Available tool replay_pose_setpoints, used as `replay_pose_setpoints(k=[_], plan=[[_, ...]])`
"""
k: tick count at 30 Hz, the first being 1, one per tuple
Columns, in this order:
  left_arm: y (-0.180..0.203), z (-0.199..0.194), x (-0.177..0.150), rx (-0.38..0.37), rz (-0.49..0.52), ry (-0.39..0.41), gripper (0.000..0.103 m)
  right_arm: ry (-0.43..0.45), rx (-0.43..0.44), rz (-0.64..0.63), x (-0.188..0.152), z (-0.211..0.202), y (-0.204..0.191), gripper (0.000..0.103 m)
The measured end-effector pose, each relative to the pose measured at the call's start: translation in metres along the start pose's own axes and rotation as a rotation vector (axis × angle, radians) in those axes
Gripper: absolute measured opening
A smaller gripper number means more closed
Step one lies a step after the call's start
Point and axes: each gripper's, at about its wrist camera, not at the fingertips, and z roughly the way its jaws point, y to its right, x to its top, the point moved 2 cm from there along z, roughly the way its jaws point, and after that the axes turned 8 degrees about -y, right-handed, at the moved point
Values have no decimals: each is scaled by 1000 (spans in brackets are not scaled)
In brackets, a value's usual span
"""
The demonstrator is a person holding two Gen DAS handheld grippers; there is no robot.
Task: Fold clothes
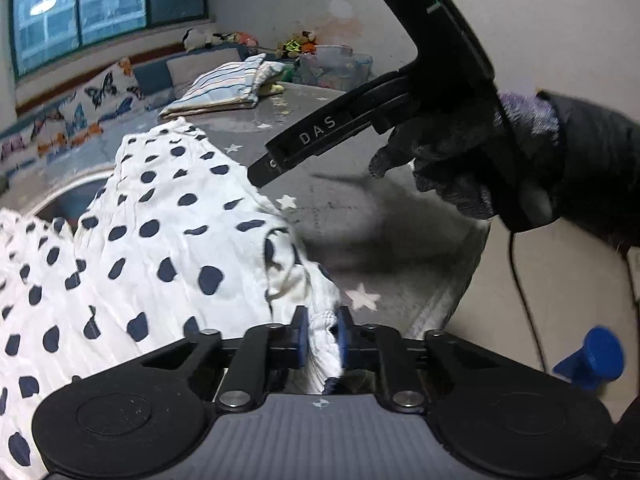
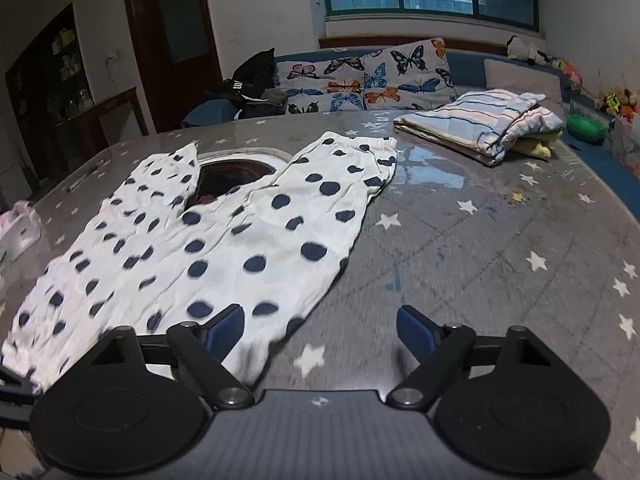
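White trousers with dark blue dots [image 2: 224, 236] lie spread on the grey star-patterned table [image 2: 480, 240], legs pointing away. In the left wrist view my left gripper [image 1: 322, 338] is shut on a bunched edge of the dotted trousers [image 1: 160, 240], which rise as a lifted fold to its left. My right gripper [image 2: 320, 330] is open and empty just above the table, its left fingertip [image 2: 228, 326] over the trousers' near edge. The right gripper's black body [image 1: 400, 92] and gloved hand also show in the left wrist view, above the table.
A folded striped garment [image 2: 480, 124] lies at the table's far right, a green object [image 2: 586, 128] beside it. A round dark inset [image 2: 236, 172] sits in the table under the trouser legs. A sofa with butterfly cushions [image 2: 372, 76] stands behind. A pale box [image 2: 18, 228] sits at the left edge.
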Motion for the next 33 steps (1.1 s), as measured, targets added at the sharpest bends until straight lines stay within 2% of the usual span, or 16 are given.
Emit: replay_pose_setpoints(k=[6,13,19,27,30,31,33], plan=[[-32,-20,4,-85,-165,47,14,-10,20,32,38,30,17,74],[-59,-35,5,-166,-283,78,14,1,10,105,100,80,46,58],[-74,-41,4,-189,-344,84,14,-18,-52,118,145,135,67,53],[-85,-42,4,-208,-384,84,14,-26,-72,121,171,174,80,43],[-88,-42,3,-209,-397,82,14,-27,-80,104,176,179,78,25],[-89,-42,2,-210,-401,81,14,-29,-80,108,177,180,78,9],[-89,-42,1,-209,-406,82,14,-35,-77,131,179,180,80,6]])
